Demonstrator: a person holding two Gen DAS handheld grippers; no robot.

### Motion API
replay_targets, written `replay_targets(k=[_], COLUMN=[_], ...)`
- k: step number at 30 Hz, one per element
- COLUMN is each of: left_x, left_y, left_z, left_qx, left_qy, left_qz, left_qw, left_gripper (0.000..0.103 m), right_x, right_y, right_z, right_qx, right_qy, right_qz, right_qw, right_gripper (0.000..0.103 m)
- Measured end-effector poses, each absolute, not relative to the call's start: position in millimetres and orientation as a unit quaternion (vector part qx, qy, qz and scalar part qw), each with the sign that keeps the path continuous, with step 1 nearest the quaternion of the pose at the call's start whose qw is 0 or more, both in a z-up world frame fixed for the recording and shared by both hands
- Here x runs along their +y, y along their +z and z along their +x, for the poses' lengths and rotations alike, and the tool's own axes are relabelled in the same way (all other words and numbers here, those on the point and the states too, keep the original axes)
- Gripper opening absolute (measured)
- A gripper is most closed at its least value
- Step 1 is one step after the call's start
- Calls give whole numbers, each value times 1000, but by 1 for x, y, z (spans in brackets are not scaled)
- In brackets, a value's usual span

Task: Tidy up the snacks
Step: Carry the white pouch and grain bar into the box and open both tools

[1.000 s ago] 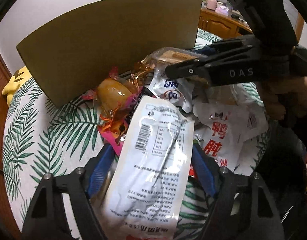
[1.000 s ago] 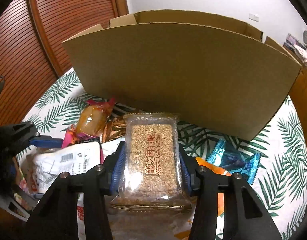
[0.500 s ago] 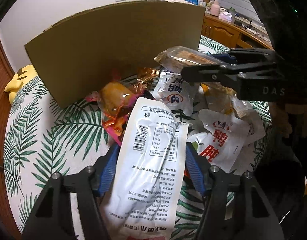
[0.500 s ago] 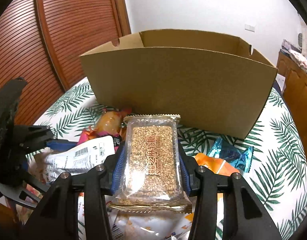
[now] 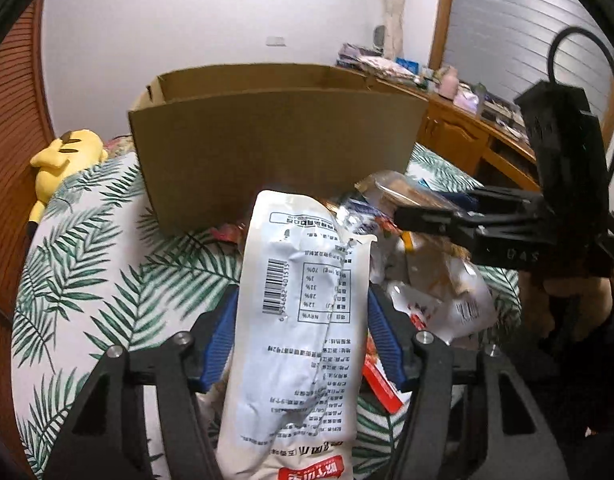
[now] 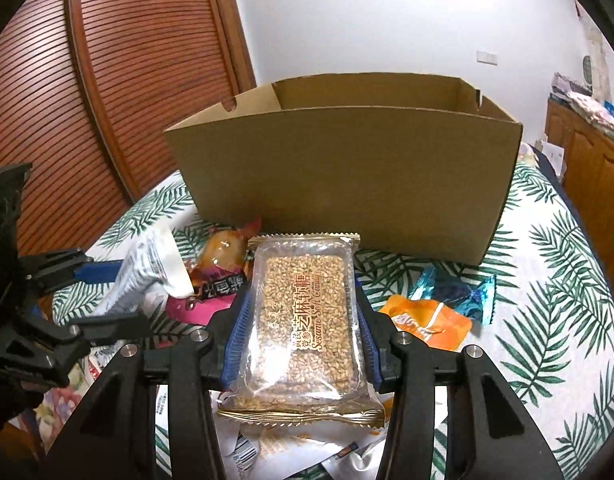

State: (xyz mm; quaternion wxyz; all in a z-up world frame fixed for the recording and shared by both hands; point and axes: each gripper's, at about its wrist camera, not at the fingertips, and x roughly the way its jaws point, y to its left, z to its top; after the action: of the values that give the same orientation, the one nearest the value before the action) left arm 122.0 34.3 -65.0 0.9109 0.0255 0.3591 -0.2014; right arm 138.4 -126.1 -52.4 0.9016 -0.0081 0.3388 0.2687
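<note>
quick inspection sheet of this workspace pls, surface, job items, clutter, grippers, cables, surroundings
surface: palm-leaf cloth, mostly covered near the hand-held grippers
job's things: open cardboard box upright at the back, inside not visible; white pouch and sesame candy pack both lifted in front of it
clutter: loose snack pile below the grippers; orange packet and blue packet lying right of the candy, apart from the box
grippers: left gripper shut on the white pouch; right gripper shut on the sesame candy pack
cables: black cable looping above the right gripper's body
surroundings: slatted wooden door, wooden cabinets, yellow plush toy at the cloth's edge
</note>
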Motion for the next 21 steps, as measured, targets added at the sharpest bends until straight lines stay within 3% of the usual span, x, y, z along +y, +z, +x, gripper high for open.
replay_targets(k=[9, 21], left_x=[38, 45], left_y=[-33, 51], left_z=[134, 180], left_qx=[320, 249], left_qy=[-201, -206], left_qz=[-17, -40], left_qw=[925, 946], left_gripper=[60, 60], right_x=[-133, -127], right_y=[-34, 53], right_z=[145, 173], right_qx=[332, 282], right_qy=[271, 279], right_qz=[-1, -29], right_qw=[904, 918], right_gripper=[48, 48])
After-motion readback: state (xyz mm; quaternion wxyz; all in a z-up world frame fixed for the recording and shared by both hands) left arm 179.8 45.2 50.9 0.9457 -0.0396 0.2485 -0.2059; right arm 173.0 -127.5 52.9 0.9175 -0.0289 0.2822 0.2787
